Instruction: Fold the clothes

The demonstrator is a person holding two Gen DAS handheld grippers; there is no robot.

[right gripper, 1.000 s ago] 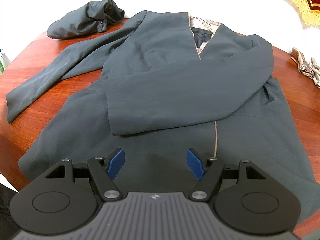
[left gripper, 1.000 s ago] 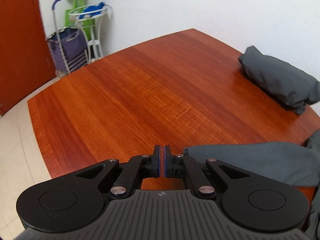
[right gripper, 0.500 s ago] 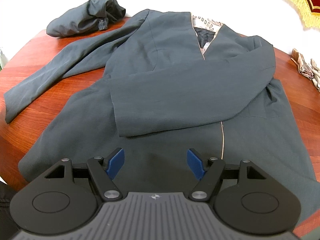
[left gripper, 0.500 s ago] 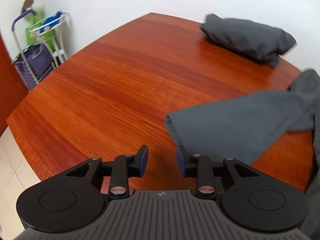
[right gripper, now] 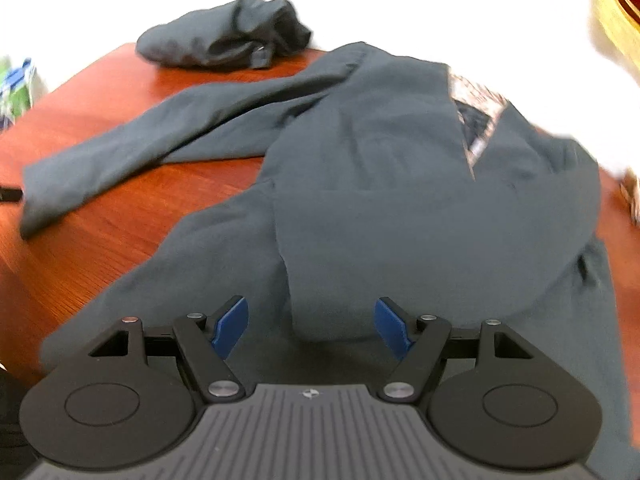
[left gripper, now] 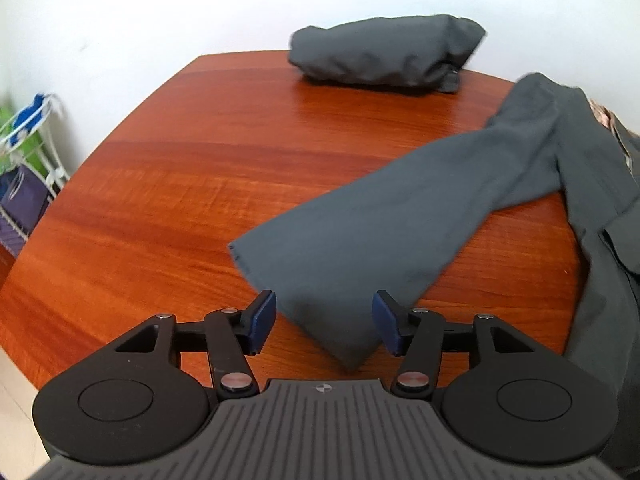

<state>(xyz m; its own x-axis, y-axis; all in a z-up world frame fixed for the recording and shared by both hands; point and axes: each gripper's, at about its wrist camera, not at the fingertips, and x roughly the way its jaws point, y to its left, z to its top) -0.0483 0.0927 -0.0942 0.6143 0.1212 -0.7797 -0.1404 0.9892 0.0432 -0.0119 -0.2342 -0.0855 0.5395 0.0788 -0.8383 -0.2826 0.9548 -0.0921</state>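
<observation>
A dark grey jacket lies spread on the wooden table. One sleeve is folded across its front; the other sleeve stretches out to the left, also in the right wrist view. My left gripper is open, its jaws on either side of that sleeve's cuff end, just above it. My right gripper is open over the jacket's lower front, by the folded sleeve's cuff.
A rolled dark grey garment lies at the table's far edge, also in the right wrist view. A white rack and a purple trolley stand on the floor to the left. Gold fringe hangs at the upper right.
My left gripper opened from shut and swung right to the outstretched sleeve's cuff. My right gripper shifted left and forward over the jacket, staying open.
</observation>
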